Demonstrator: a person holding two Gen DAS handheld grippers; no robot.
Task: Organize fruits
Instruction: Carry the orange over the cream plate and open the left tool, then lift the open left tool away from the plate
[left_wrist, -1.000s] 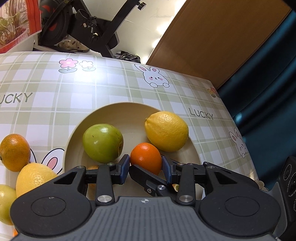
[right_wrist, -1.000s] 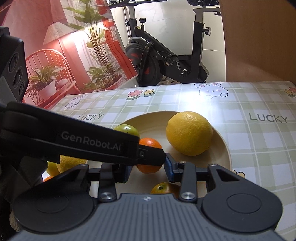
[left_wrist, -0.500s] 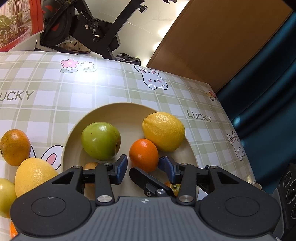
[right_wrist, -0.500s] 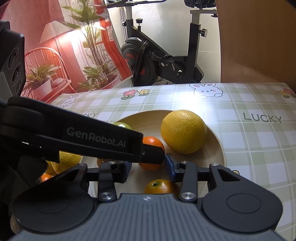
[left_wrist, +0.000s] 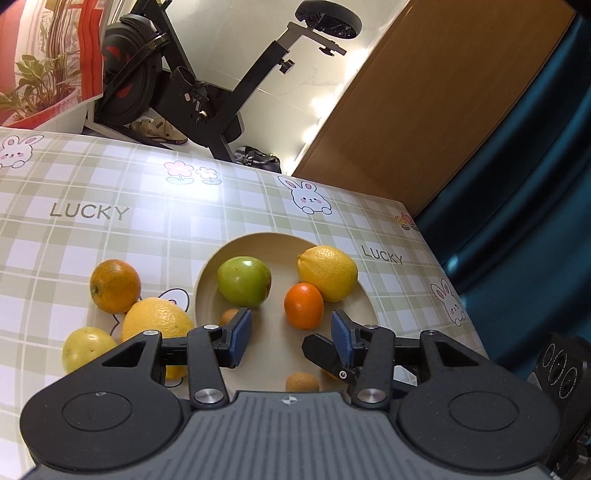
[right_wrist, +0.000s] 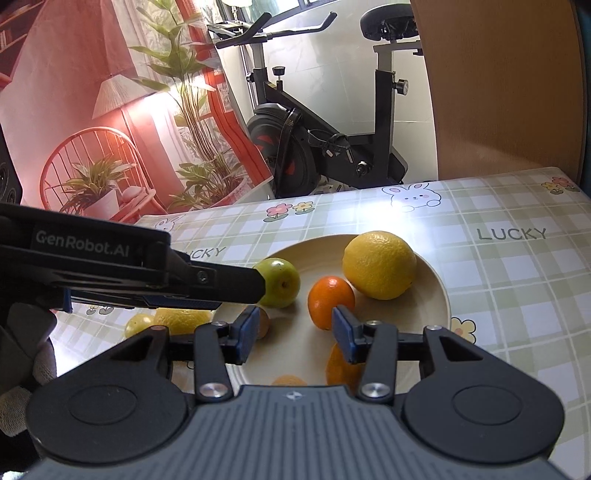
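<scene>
Behind the far edge of the tabletop (left_wrist: 110, 236) stands a black exercise bike (right_wrist: 325, 147), with a brown panel (left_wrist: 424, 110) to its right and a red plant-print backdrop (right_wrist: 92, 110) to its left. Tabletop carries a green plaid cloth printed with rabbits, flowers and "LUCKY". Cream plate (left_wrist: 258, 240) sits right of centre in the left wrist view. On it: lemon (left_wrist: 328, 272) at far right, green apple (left_wrist: 243, 282) at far left, small orange (left_wrist: 303, 305) just near of the lemon and close beside it. Smaller brownish-orange fruits lie at the near part of the plate, partly hidden by the fingers; kind cannot be told. Off the plate to its left: second lemon (left_wrist: 157, 323), orange (left_wrist: 115, 285) just beyond it, and a yellow-green fruit (left_wrist: 88, 349) nearest. Left gripper (left_wrist: 291, 334) hovers over the near part of the plate, fingers spread wide, nothing between them; small orange sits just beyond the gap. Right gripper (right_wrist: 293, 332) likewise over the near plate rim, fingers wide apart, holding nothing. In the right wrist view one black finger of the left gripper reaches in from the left, its tip in front of the green apple.
</scene>
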